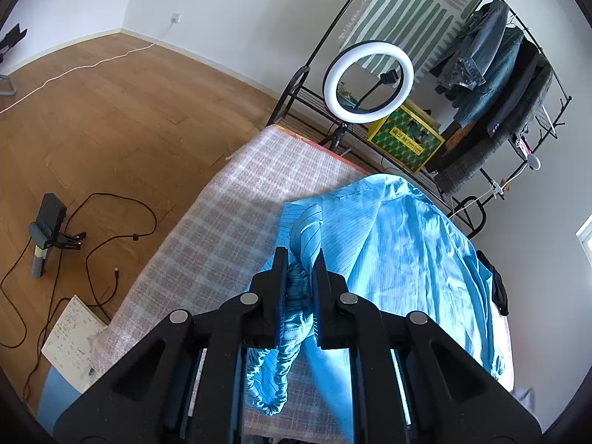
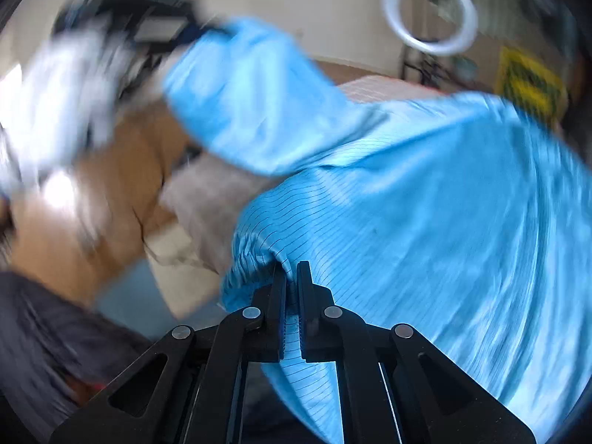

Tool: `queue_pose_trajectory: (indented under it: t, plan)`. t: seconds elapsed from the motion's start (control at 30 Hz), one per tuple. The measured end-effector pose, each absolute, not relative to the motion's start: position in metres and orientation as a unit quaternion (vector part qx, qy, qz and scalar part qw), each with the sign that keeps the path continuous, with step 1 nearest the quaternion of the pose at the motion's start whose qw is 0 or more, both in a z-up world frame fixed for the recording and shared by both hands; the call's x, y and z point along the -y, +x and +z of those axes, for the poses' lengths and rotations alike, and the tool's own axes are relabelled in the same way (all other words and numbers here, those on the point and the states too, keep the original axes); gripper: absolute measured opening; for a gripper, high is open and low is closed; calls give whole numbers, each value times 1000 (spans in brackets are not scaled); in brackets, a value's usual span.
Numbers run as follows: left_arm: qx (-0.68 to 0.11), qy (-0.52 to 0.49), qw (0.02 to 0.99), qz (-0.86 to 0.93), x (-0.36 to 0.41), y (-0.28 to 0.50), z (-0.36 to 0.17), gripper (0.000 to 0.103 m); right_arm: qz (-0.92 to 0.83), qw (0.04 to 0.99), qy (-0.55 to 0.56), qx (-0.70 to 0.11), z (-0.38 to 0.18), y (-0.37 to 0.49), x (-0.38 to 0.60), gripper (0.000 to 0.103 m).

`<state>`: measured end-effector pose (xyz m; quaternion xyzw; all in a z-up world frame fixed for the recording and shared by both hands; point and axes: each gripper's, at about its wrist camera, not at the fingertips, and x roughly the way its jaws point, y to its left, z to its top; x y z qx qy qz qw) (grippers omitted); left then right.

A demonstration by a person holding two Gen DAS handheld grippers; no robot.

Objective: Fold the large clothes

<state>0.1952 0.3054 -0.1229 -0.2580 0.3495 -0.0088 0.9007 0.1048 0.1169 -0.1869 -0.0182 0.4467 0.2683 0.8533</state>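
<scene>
Writing shows only on the yellow and green box (image 1: 405, 137) under the clothes rack (image 1: 518, 85) at the far right, and it is too small to read; a sheet with handwritten notes (image 1: 72, 336) lies on the floor at the near left, equally illegible. The blue pinstriped garment (image 1: 403, 236) is spread over the checked bed cover (image 1: 236, 199); the left hand-held gripper (image 1: 300, 259) is clamped on its gathered elastic cuff (image 1: 296, 285), lifting the sleeve. The left wrist view alone shows the ring light (image 1: 368, 77) sharply, a cable (image 1: 111, 222) and a small device (image 1: 48, 229) on the wooden floor. The right wrist view is blurred; only there, the right hand-held gripper (image 2: 292, 270) is closed on the garment's elastic hem (image 2: 251, 255).
</scene>
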Motion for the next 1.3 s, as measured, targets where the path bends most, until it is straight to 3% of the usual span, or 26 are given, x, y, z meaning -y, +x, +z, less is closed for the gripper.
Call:
queue_pose_trajectory:
  t: [0.27, 0.3, 0.4, 0.63, 0.87, 1.03, 1.17, 1.2, 1.23, 1.3]
  plan:
    - [-352, -253, 901, -10, -305, 192, -119, 10, 296, 816, 89, -488, -202, 106, -109, 2]
    - [-352, -251, 902, -10, -304, 191, -118, 10, 307, 805, 84, -501, -207, 108, -109, 7]
    - [-353, -247, 902, -13, -301, 192, -117, 10, 360, 755, 4, -548, -220, 98, -128, 7]
    - [-356, -231, 905, -41, -276, 192, -115, 10, 376, 782, 9, -498, -185, 94, -90, 17]
    - [-386, -162, 891, -179, -176, 165, -122, 10, 266, 842, 61, -465, -147, 142, -5, 17]
    - [-454, -31, 855, -250, -86, 134, -161, 10, 203, 864, 78, -454, -125, 193, 52, 17]
    - [-473, 0, 842, -259, -66, 125, -174, 10, 203, 855, 88, -469, -130, 239, 64, 18]
    - [-474, 7, 842, -258, -64, 123, -175, 10, 201, 854, 90, -472, -133, 249, 70, 22]
    - [-476, 7, 841, -258, -66, 122, -176, 10, 203, 850, 89, -478, -138, 259, 72, 32]
    - [-479, 0, 838, -261, -68, 115, -179, 10, 197, 849, 89, -482, -148, 272, 72, 40]
